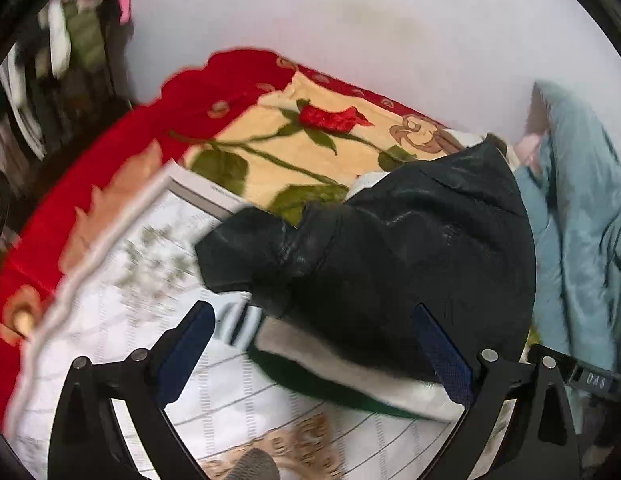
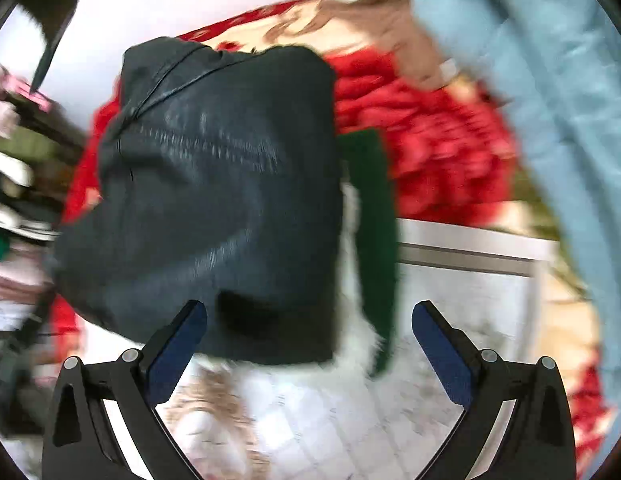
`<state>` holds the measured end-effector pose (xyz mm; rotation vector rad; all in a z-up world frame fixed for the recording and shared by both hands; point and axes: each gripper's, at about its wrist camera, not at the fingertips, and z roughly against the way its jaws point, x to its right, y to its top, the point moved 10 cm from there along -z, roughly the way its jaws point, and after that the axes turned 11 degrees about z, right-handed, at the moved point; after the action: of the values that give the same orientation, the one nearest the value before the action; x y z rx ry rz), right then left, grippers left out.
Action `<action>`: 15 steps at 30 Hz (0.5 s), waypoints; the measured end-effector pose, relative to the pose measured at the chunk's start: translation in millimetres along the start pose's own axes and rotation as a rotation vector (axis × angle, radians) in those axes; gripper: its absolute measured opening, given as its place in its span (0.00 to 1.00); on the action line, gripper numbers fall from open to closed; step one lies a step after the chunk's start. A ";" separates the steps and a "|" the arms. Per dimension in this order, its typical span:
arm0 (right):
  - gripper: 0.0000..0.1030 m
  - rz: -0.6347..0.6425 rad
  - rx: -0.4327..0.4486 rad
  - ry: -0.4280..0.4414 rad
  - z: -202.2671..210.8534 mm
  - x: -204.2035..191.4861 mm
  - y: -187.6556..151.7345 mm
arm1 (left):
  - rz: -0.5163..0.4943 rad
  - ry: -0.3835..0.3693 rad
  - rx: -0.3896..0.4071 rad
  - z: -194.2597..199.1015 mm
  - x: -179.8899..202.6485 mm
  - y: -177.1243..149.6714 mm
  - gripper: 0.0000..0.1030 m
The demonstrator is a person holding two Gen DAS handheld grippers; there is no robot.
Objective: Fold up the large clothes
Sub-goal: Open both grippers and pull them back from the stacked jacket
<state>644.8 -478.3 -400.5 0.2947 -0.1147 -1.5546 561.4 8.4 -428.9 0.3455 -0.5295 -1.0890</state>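
Your left gripper [image 1: 310,344] and right gripper [image 2: 310,336] hang released; the dark jacket [image 2: 214,184] lies folded, dropped clear on the bed.

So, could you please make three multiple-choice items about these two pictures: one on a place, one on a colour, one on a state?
1. Where does the dark jacket lie?
A. On the bed covers
B. On a hanger
C. On the floor

2. What colour is the garment beside the dark jacket, towards the wall?
A. Yellow
B. Light blue
C. Purple

3. How do both grippers stand?
A. Shut on the jacket
B. Shut on nothing
C. Open, gripping nothing

Answers:
1. A: the jacket rests on the white checked sheet and the red rose blanket.
2. B: both views show a pale blue shiny fabric there.
3. C: on the left gripper and the right gripper the blue pads stand wide apart and press on no cloth.
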 end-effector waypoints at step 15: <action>1.00 -0.061 0.211 -0.311 242.3 -94.8 -161.9 | -0.277 0.010 0.040 183.4 0.3 -33.1 0.98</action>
<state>424.2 -410.1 -199.0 0.2214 -0.5199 -1.6426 433.3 -7.8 -294.5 0.4687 -0.5045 -1.3447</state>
